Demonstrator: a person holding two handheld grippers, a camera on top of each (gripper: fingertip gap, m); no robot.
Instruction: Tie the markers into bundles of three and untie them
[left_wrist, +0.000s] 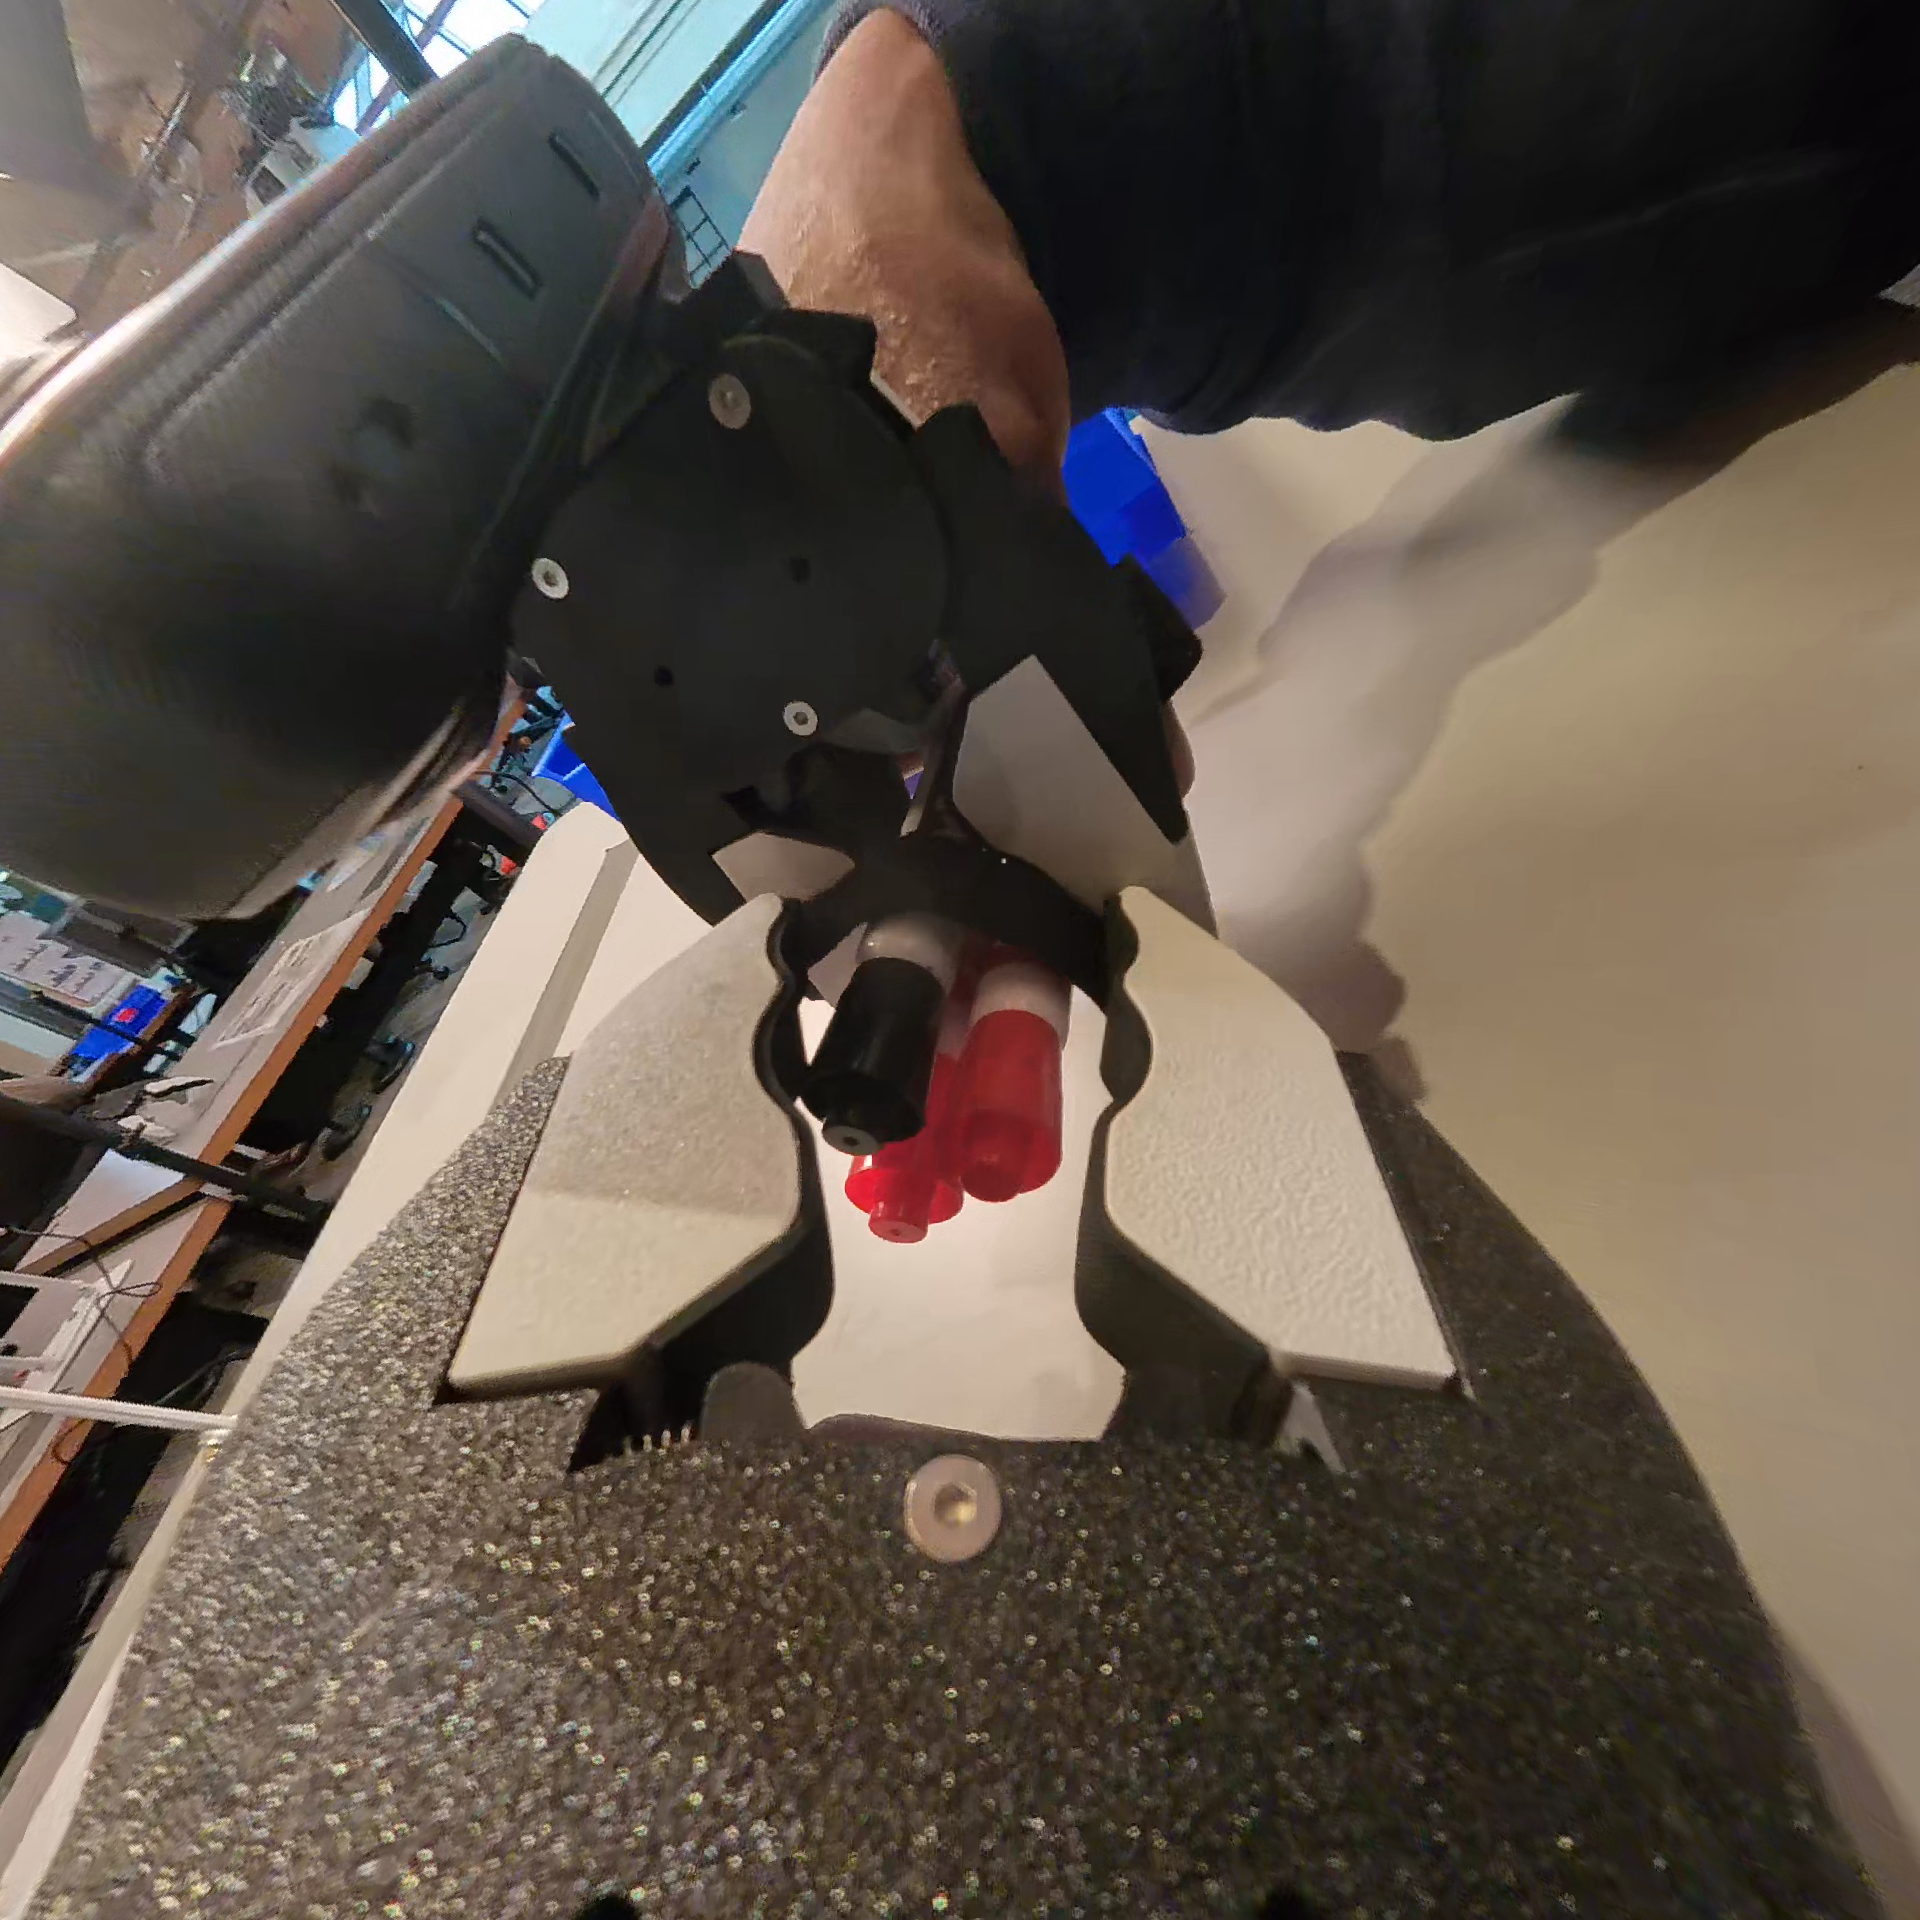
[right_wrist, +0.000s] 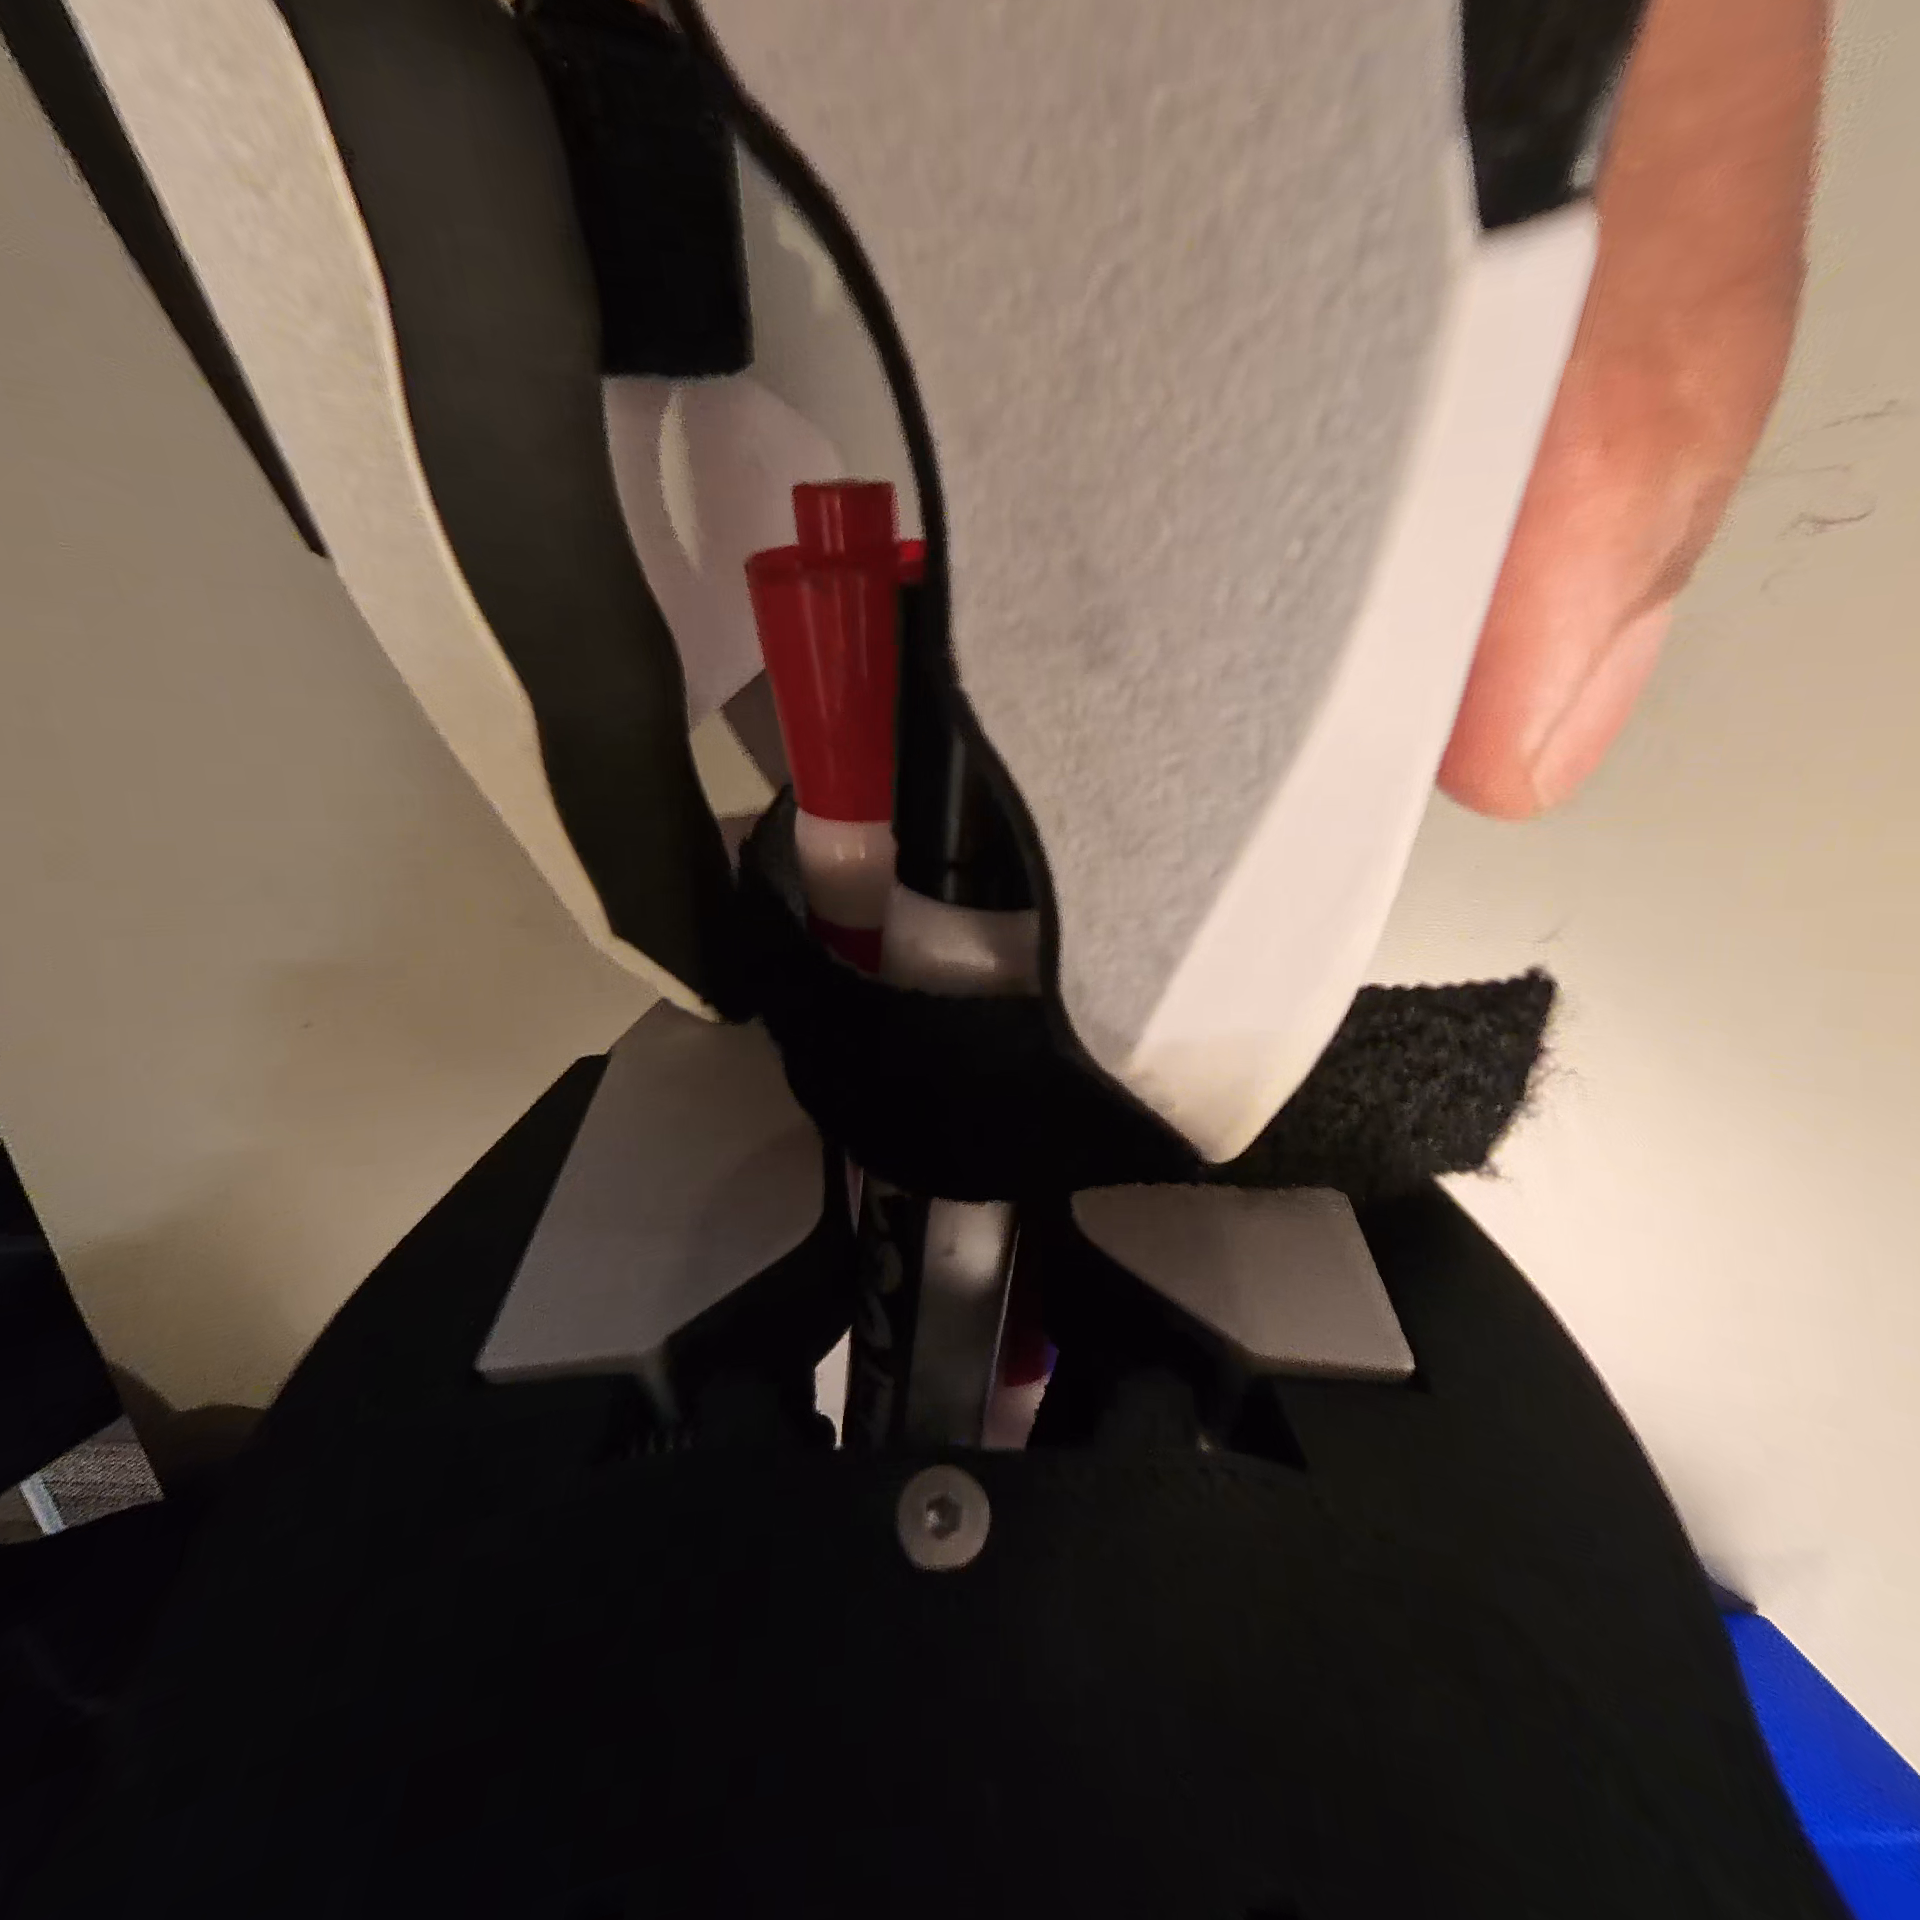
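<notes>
A bundle of three markers, one black-capped (left_wrist: 873, 1049) and two red-capped (left_wrist: 1013, 1101), points at the left wrist camera. A black hook-and-loop strap (left_wrist: 997, 883) wraps around it. My left gripper (left_wrist: 951, 925) is shut on the bundle at the strap. My right gripper (left_wrist: 914, 862) comes from above and is shut on the bundle's far end. In the right wrist view the marker bodies run between the fingers of my right gripper (right_wrist: 935, 1174), and the strap (right_wrist: 935, 1060) crosses them with its loose end (right_wrist: 1434, 1081) sticking out right. My left gripper (right_wrist: 883, 914) flanks the red cap (right_wrist: 831, 665).
A pale tabletop (left_wrist: 1662, 935) lies under the grippers. A blue bin (left_wrist: 1132, 520) stands behind the right gripper and also shows in the right wrist view (right_wrist: 1829, 1766). A hand (right_wrist: 1621, 468) holds the left gripper. Desks and chairs fill the far left.
</notes>
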